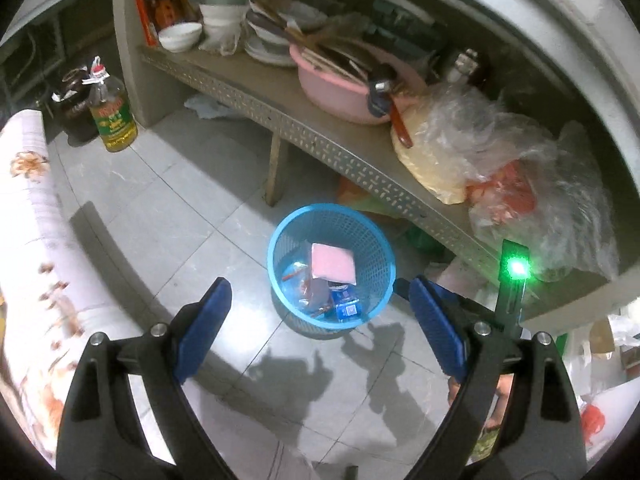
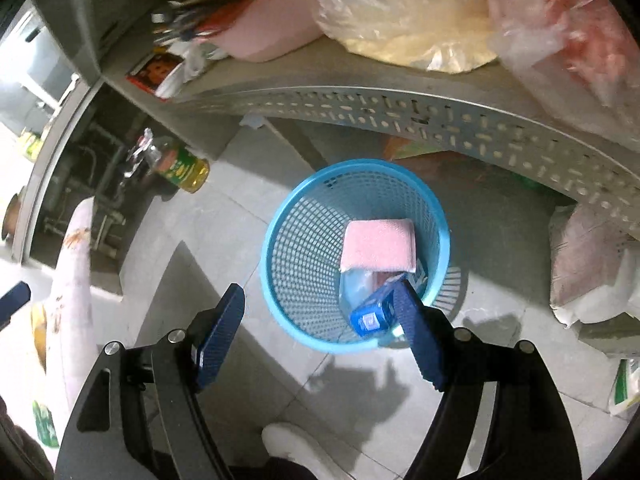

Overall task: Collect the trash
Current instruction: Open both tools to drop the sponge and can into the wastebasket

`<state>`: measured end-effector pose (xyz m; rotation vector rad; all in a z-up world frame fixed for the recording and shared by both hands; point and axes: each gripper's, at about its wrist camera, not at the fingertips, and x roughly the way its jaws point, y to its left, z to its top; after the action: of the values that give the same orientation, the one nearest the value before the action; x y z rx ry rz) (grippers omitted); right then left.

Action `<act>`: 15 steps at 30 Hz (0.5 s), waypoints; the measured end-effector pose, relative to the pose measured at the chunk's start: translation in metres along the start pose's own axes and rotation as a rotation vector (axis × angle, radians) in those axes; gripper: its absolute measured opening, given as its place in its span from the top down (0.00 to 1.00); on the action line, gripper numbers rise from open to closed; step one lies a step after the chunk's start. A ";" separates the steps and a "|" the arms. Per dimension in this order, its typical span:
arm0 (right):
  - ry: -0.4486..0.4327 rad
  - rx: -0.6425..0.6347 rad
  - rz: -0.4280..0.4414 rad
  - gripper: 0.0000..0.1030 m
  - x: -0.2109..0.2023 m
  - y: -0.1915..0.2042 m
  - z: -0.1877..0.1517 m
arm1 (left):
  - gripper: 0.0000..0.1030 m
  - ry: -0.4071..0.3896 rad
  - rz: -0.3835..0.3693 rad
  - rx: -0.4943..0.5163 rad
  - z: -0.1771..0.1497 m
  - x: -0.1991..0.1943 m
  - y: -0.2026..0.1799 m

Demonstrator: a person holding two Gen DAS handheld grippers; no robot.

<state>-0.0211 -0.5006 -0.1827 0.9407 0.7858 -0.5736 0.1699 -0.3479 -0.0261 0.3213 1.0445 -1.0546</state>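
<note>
Where basket (image 2: 304,248) stands upright, mouth skyward.

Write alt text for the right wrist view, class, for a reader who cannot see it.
The right tongs hang open and empty above a round blue plastic mesh basket on a pale tiled floor. Inside lie a pink square sponge, a small blue carton and a clear wrapper. Behind stands a grey perforated-edge shelf bearing plastic bags.

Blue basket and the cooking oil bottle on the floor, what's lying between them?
Only bare grey floor tiles lie between the blue basket and the oil bottle. The left wrist view shows it most clearly; the right wrist view agrees.
</note>
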 end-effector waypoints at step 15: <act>-0.136 -0.433 0.012 0.13 -0.091 0.140 -0.037 | 0.16 -0.146 0.127 -0.050 -0.106 -0.132 0.062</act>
<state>0.0145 -0.3917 -0.0548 0.5026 0.7422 -0.4274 0.1512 -0.1734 0.0142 0.2622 0.9060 -0.9230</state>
